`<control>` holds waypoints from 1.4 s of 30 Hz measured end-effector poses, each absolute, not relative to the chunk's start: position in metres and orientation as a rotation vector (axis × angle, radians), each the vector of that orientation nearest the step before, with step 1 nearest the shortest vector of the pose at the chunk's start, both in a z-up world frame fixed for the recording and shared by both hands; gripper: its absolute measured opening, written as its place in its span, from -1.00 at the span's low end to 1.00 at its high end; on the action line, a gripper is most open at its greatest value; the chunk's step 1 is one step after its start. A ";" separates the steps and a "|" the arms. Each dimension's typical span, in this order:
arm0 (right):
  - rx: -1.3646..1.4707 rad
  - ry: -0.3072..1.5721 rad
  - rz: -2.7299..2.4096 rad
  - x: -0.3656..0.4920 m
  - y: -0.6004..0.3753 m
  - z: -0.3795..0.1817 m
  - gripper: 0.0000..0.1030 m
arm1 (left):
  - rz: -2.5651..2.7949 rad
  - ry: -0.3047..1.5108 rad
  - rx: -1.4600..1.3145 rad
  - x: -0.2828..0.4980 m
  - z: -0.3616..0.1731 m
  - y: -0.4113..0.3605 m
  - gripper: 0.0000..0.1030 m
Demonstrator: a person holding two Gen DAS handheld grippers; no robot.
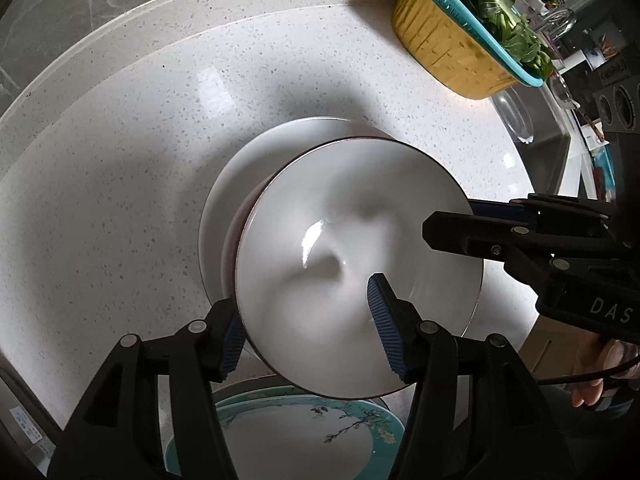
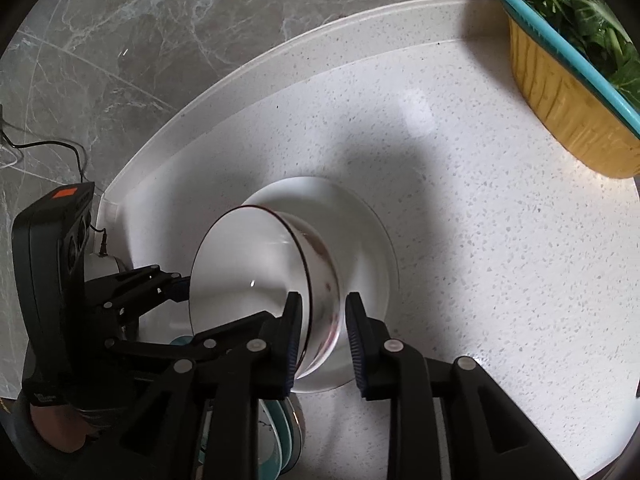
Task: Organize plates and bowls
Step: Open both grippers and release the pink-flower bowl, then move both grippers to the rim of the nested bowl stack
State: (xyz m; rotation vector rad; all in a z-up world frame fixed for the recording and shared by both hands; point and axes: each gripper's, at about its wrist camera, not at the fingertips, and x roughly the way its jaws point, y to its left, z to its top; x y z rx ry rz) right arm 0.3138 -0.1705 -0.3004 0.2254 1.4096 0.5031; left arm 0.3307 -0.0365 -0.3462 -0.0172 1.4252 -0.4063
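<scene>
— Since the bowl [image 1: 352, 264] sits on the white plate [image 1: 228, 196] on the table [image 1: 120, 140], are your left tongs [image 1: 308, 328] loose?
— Yes, I straddle its rim untouched; my right tongs [image 2: 322, 344] stand slack around the opposite rim.

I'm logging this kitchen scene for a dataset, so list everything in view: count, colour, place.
bowl: one, white with a dark rim line, sitting on the white plate, both grippers at its rim
white plate: one, white, on the counter under the bowl
patterned plates: a stack, count unclear, teal rim with a branch pattern, near edge of the counter
counter: one, white speckled stone
basket: one, yellow with a turquoise strainer insert, far right of the counter
leafy greens: a bunch, dark green, in the basket
sink: one, metal, right of the counter
left gripper: black with blue pads, straddling the bowl's near rim
right gripper: black with blue pads, straddling the bowl's wall
hand: holding the right gripper
</scene>
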 end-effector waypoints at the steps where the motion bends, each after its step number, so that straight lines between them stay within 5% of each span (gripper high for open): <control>1: 0.226 1.408 0.505 0.314 -0.171 -0.300 -0.49 | -0.407 1.426 -0.016 0.330 -0.346 -0.037 0.06; 9: 0.254 1.380 0.500 0.316 -0.185 -0.293 -0.49 | -0.412 1.394 -0.028 0.322 -0.335 -0.026 0.11; 13: 0.263 1.370 0.488 0.316 -0.192 -0.292 -0.49 | -0.430 1.359 -0.044 0.317 -0.321 -0.015 0.42; 26: 0.257 1.387 0.407 0.305 -0.218 -0.309 -0.44 | -0.325 1.366 -0.175 0.322 -0.341 0.075 0.42; 42: 0.201 1.431 0.410 0.306 -0.195 -0.332 -0.44 | -0.352 1.377 -0.235 0.332 -0.386 0.088 0.41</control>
